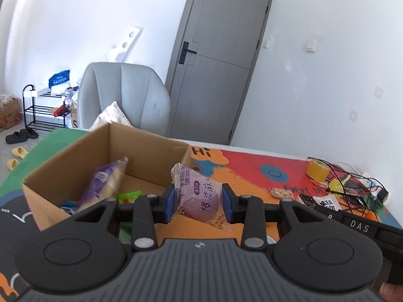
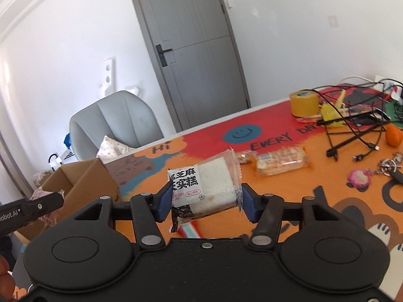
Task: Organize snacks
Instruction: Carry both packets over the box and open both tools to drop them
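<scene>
My left gripper (image 1: 199, 202) is shut on a purple wrapped mochi snack (image 1: 200, 196) and holds it above the table, just right of the open cardboard box (image 1: 141, 148). The box holds a purple snack packet (image 1: 105, 181), a green packet (image 1: 129, 196) and others. My right gripper (image 2: 205, 201) is shut on a white sesame cake packet (image 2: 206, 183) and holds it above the orange mat. The box (image 2: 83, 178) lies to its left, with the left gripper's body (image 2: 32, 209) beside it. A clear packet of biscuits (image 2: 279, 162) lies on the mat beyond.
A yellow tape roll (image 2: 303, 103), tangled black cables (image 2: 352, 130), an orange fruit (image 2: 393, 136) and a pink keychain (image 2: 360, 178) crowd the table's right side. A small snack packet (image 1: 279, 192) lies mid-table. A grey chair (image 1: 123, 93) stands behind the table.
</scene>
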The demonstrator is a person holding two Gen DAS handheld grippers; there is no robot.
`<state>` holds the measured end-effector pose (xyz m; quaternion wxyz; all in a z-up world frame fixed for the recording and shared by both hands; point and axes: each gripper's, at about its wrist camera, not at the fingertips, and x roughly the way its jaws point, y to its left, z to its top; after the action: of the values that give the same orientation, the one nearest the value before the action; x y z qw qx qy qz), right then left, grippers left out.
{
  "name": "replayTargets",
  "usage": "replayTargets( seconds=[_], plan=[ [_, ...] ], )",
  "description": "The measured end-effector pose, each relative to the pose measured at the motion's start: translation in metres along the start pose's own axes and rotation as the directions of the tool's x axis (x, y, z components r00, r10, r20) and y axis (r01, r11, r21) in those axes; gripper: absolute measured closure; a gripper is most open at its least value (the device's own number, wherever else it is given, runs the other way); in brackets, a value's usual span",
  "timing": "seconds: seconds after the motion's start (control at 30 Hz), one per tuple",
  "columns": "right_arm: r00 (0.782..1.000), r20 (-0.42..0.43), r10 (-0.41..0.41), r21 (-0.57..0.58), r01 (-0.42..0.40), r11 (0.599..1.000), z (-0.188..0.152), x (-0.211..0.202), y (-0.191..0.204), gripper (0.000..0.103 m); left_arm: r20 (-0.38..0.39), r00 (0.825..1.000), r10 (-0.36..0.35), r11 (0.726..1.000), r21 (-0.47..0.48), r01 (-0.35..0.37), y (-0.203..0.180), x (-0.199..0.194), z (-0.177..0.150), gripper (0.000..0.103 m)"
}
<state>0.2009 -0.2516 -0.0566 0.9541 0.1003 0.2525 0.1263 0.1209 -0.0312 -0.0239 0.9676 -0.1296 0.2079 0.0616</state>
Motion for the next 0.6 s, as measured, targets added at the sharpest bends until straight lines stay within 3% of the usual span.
replayTargets(
  seconds=[0.3, 0.6],
  plan=[
    [0.997, -0.002, 0.08, -0.044, -0.08, 0.996, 0.001, 0.001, 0.046, 0.048, 0.04, 0.998, 0.051, 0.998, -0.026, -0.049, 0.031, -0.012, 0.016, 0.066],
    [0.993, -0.004, 0.116, -0.078, -0.116, 0.99, -0.002, 0.005, 0.085, 0.048, 0.025, 0.995, 0.097, 0.993, -0.064, -0.095, 0.067, -0.006, 0.021, 0.066]
  ],
)
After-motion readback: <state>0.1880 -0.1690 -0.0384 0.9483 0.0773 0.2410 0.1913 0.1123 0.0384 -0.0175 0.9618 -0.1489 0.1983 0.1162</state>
